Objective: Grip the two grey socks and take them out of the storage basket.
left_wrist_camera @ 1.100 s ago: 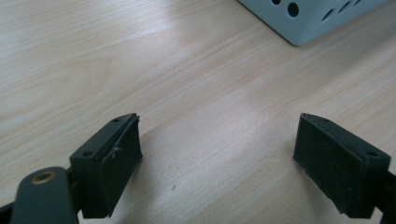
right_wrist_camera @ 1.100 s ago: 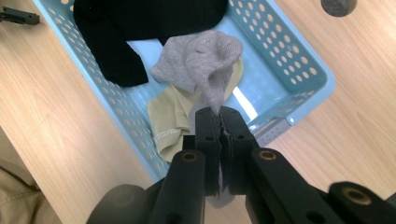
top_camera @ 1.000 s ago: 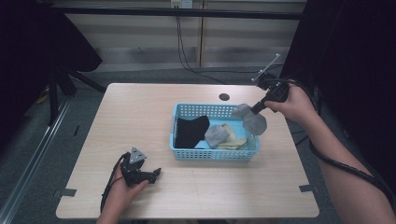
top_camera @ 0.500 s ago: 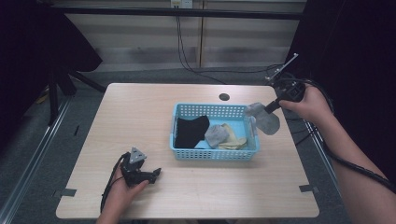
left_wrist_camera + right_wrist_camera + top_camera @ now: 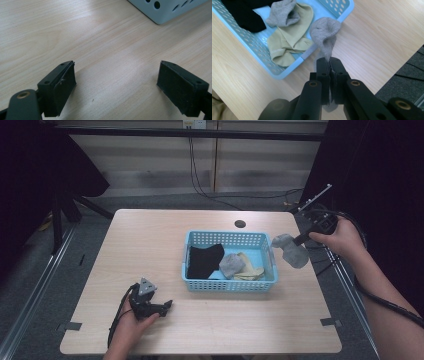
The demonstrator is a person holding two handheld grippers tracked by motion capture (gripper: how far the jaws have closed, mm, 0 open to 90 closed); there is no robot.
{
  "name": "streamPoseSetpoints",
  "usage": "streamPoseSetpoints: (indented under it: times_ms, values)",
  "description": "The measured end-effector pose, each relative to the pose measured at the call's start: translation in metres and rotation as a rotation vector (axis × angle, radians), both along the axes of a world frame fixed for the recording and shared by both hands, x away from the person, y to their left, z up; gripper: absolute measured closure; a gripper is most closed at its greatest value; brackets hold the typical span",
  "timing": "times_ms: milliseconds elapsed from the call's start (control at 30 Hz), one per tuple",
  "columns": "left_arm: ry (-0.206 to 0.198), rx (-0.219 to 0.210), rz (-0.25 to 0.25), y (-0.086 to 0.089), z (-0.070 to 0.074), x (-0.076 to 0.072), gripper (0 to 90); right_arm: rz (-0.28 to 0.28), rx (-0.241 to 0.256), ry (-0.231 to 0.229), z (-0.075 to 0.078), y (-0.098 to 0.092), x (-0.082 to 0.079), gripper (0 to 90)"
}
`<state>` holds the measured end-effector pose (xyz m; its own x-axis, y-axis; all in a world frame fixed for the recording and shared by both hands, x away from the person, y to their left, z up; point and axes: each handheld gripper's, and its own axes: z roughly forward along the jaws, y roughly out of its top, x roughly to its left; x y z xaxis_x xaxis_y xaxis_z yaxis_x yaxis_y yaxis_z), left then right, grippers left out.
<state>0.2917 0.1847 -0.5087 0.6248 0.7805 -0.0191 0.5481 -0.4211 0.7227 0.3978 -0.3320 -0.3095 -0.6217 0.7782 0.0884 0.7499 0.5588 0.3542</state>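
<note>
Wood worktop (image 5: 150, 245) | our right gripper (image 5: 329, 65) jaws pinch grey sock (image 5: 291, 251), now carried right, out past blue basket (image 5: 227, 285) | left gripper (image 5: 117, 85) jaws wide, resting near-left.

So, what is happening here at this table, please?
A person works with two handheld tools. The right claw is shut on a grey sock and holds it in the air beside the right end of the blue basket. A black sock, another grey sock and a beige sock lie in the basket. The left claw is open, low over the bare wooden table in front of the basket, holding nothing.
</note>
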Motion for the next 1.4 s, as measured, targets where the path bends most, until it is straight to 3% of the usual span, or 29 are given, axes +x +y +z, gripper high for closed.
streamPoseSetpoints:
  times_ms: [600,1167,1333,1400]
  values:
    - [0.0,-0.006,0.005,0.0,0.0,0.0,14.4,-0.088,0.027,0.039,-0.043,-0.031,-0.007,86.7]
    - [0.001,0.005,-0.003,0.0,0.0,0.0,14.4,-0.067,0.053,0.106,-0.097,-0.021,-0.011,86.5]
    - [-0.001,-0.003,0.006,0.0,0.0,-0.001,14.4,-0.056,0.054,0.114,-0.106,-0.015,-0.012,86.1]
    - [0.001,0.007,-0.003,0.0,0.0,0.0,14.4,-0.057,0.051,0.113,-0.108,-0.012,-0.012,81.3]
